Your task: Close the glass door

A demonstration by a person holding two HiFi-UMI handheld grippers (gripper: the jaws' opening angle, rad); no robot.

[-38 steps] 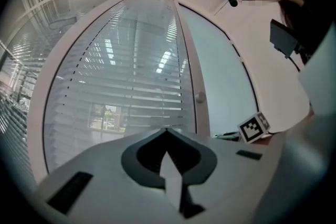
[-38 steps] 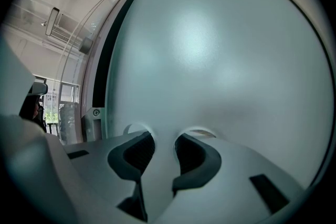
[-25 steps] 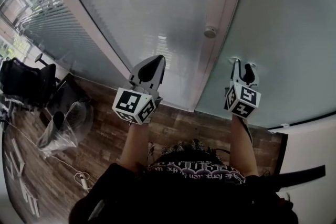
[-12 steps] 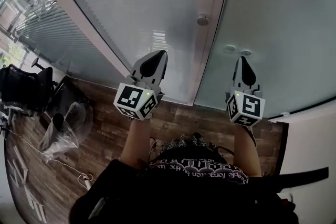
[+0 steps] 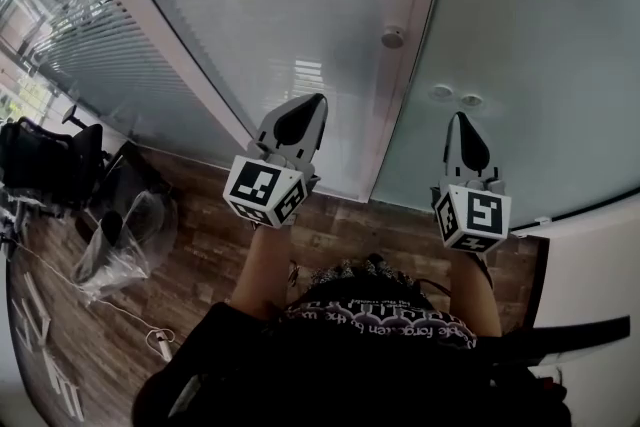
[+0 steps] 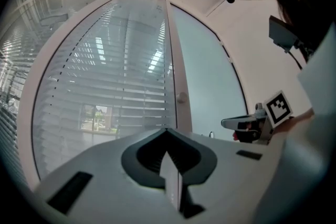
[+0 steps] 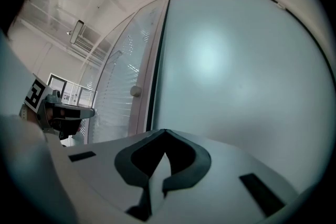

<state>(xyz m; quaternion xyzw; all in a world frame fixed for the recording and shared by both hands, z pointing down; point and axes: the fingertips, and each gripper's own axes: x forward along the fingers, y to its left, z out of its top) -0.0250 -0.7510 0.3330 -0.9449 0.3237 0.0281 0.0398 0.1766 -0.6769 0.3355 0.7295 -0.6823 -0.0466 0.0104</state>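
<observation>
Glass door (image 5: 540, 35) stands dead ahead of our right tongs (image 5: 461, 119), just closed on nothing, its upright edge to their left. Our left tongs (image 5: 318, 101), pinched empty, face the blinds (image 5: 250, 5).

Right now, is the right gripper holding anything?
No, the right gripper has just closed its jaws tip to tip with nothing between them.

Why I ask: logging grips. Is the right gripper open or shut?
Shut. On the right gripper the jaws have just closed, tips meeting with nothing between them, in front of the frosted glass door.
</observation>
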